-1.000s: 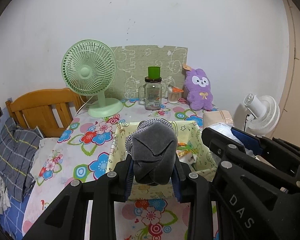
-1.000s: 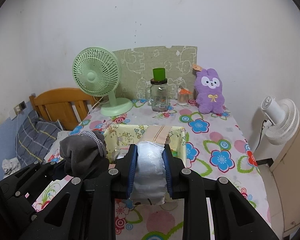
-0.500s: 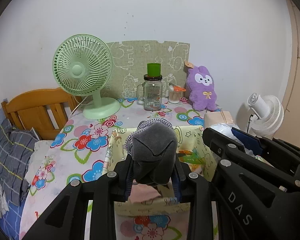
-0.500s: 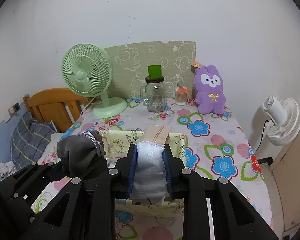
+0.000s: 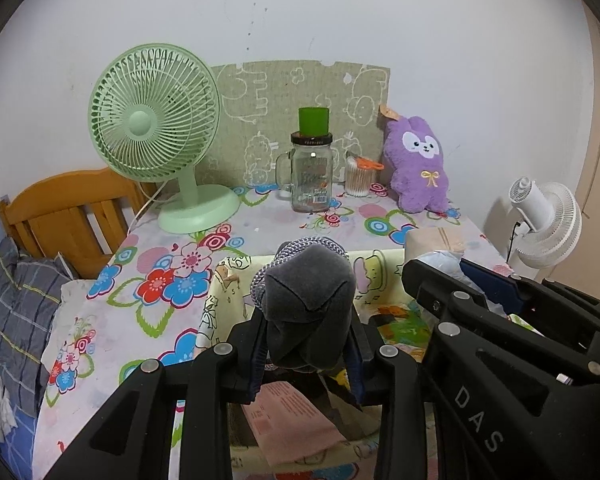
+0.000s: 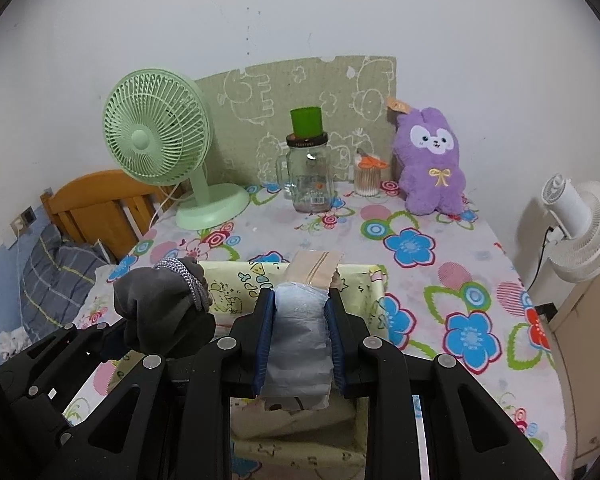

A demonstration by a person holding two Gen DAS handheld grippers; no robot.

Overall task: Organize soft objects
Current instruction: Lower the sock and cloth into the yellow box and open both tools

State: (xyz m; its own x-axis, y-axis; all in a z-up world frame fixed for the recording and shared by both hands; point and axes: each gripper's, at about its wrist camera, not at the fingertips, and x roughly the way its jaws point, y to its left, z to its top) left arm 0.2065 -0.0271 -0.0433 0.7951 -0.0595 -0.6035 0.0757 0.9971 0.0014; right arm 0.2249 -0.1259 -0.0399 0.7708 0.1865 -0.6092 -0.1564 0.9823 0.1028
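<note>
both grippers have come forward and lower since the earlier frames, so the pale yellow cartoon-printed fabric storage box now sits right under them instead of ahead. left gripper is clamped on a rolled dark grey fleece bundle with a grey-and-white knitted cuff; the roll bulges out above the blue pads, which says it is light, springy and squashes easily, so a hold across its thick middle is the safe one and a pinch at the loose cuff would likely let it unroll. right gripper has its jaws squeezed in on a soft white plastic-wrapped pack with a beige striped end; the film looks slick and crinkly, so i judge it could slide if held only by the wrapper's edge, and the padded centre is the place to grip. both things hang over the box's open top, where a pink paper sheet already lies. beyond stand a mint green desk fan, a glass mug jar with a green cup on its lid and a purple plush rabbit on the floral tablecloth.
</note>
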